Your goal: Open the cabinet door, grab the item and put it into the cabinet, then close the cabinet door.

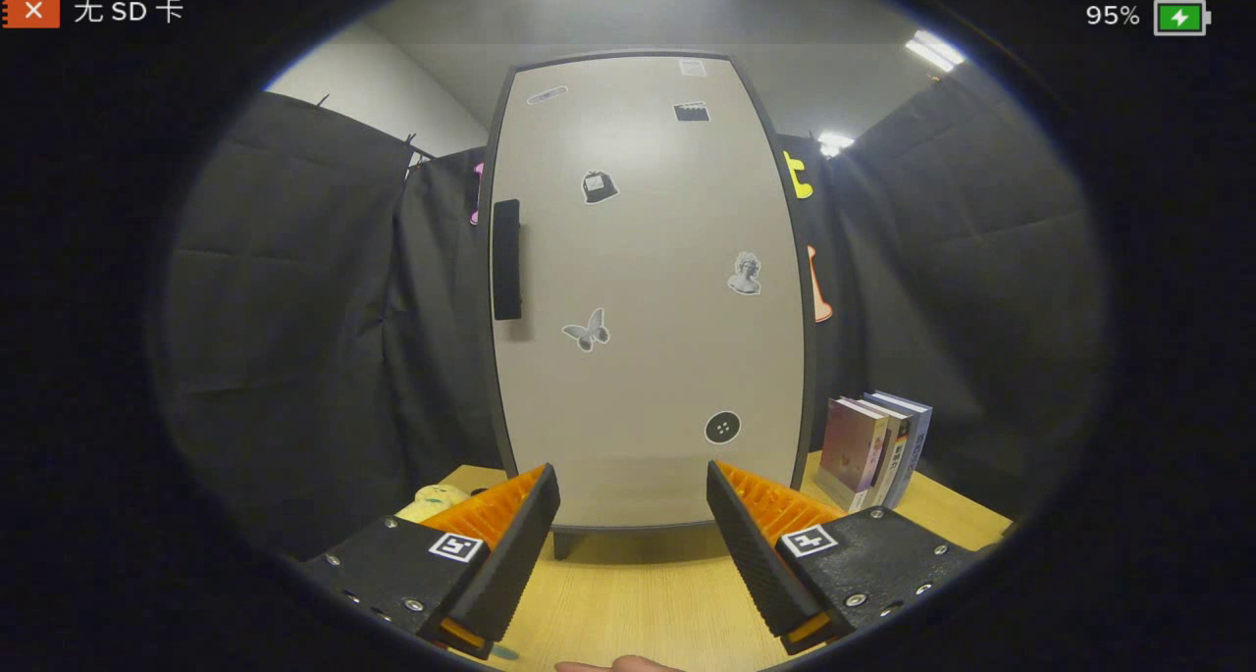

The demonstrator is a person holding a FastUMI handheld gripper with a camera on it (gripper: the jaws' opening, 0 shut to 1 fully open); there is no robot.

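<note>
Gripper (633,486) held level, fingers spread wide

Both fingers (520,544) rise from the lower part of the frame, left and right of centre, angled slightly inward, with nothing between them. A fingertip of the person's hand (618,664) peeks in at bottom centre.

The hand-held gripper (633,515) has its fingers spread wide with nothing between them, and a bare strip of desk (638,594) runs ahead through that gap. Straight beyond the fingers stands the cabinet (648,289), its door shut and blocking the way forward. The dark handle (506,259) sits on the door's left edge, above and beyond the left finger, with open air in front of it. Beside the left finger a small pale item (437,498) lies on the desk, near the cabinet's left corner. Beyond the right finger a row of upright books (876,449) stands just beside the cabinet, narrowing that side. Black cloth walls (294,338) close in behind.
</note>
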